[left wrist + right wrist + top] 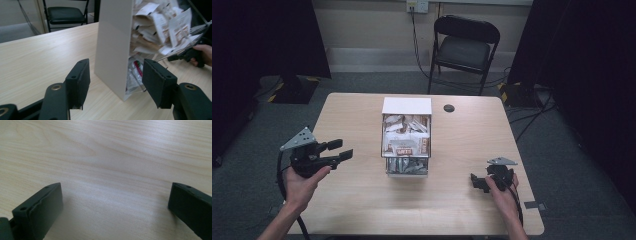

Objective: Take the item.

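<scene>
White dispenser [113, 45] faces the gaping left claw [116, 83]; right claw [115, 205], spread, sees tabletop [112, 157].

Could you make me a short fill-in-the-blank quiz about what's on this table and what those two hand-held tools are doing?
1. The clear plastic dispenser box with a white top is stuffed with paper ____.
2. Both the left tool and the right tool have their jaws ____.
3. Behind the light wooden table stands a black folding ____.

Missing words: packets; open; chair
</scene>
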{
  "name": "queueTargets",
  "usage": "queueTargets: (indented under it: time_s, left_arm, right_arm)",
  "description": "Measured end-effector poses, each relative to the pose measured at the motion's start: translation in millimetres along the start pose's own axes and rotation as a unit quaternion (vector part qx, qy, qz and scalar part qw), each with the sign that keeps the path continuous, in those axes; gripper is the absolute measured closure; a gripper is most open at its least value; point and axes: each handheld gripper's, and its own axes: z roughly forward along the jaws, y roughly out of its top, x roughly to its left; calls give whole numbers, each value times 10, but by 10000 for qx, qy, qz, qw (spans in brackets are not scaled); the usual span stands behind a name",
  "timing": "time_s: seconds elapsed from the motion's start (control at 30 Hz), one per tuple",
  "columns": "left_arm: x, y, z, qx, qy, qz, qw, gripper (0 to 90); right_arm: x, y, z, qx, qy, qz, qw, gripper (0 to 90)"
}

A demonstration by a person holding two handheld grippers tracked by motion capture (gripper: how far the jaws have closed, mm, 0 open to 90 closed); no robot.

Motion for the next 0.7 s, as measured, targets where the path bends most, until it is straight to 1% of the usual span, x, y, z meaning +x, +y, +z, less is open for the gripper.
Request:
queueTargets:
  time_s: [0.07, 0.17, 0.2, 0.27, 0.33, 0.4, 0.47, 0.53, 0.57, 0.6, 0.63, 0.7]
  left_arm:
    - [-31, 56, 21, -84, -72, 17, 9999, 397]
    - [-61, 127, 55, -128, -164, 12, 9998, 396]
    - [-71, 154, 64, -99, -169, 45, 9998, 396]
    - [-84, 196, 80, -139, -231, 64, 9996, 395]
    - [-98, 237, 89, -200, -289, 56, 9994, 389]
    - [-110, 279, 99, -205, -347, 45, 9992, 389]
    - [-132, 310, 111, -193, -356, 104, 9991, 390]
    - [-167, 347, 122, -183, -346, 232, 9990, 401]
    - [-185, 363, 127, -192, -418, 260, 9986, 416]
    - [-209, 386, 129, -196, -478, 333, 9981, 452]
    - [-231, 403, 130, -216, -480, 355, 9980, 458]
    - [-262, 445, 135, -251, -548, 378, 9975, 459]
  right_arm:
    - [0, 0, 0, 0, 1, -1, 10000, 0]
    - [0, 0, 0, 0, 1, 1, 10000, 0]
    - [0, 0, 0, 0, 0, 0, 10000, 0]
    - [0, 0, 0, 0, 0, 1, 10000, 0]
    - [0, 0, 0, 0, 1, 1, 10000, 0]
    - [0, 0, 0, 1, 1, 1, 10000, 0]
    - [0, 0, 0, -1, 0, 0, 10000, 0]
    - [0, 0, 0, 1, 0, 2, 10000, 0]
    - [0, 0, 0, 0, 1, 0, 10000, 0]
    - [0, 0, 0, 0, 1, 0, 10000, 0]
    - [0, 0, 0, 0, 0, 0, 10000, 0]
    - [0, 0, 0, 0, 1, 0, 10000, 0]
